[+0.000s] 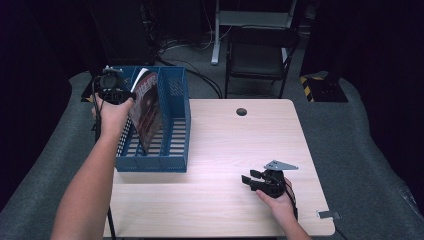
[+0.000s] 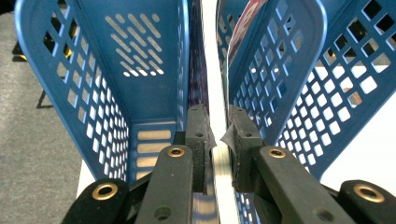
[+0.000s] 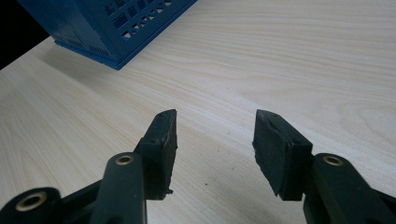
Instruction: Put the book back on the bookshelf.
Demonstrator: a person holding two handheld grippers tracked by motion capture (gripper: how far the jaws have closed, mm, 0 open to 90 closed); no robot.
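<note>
Lower right: right gripper idling, jaws spread, above bare table. Upper left: left gripper pinching magazine, lowering into blue rack; likely needing release next.

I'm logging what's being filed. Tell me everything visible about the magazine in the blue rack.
The magazine is thin and glossy, with a dark red cover bearing pale lettering. It stands on edge, tilted, in the middle slot of the blue file rack, its top sticking above the rim. The left tongs are closed on its upper edge.
</note>
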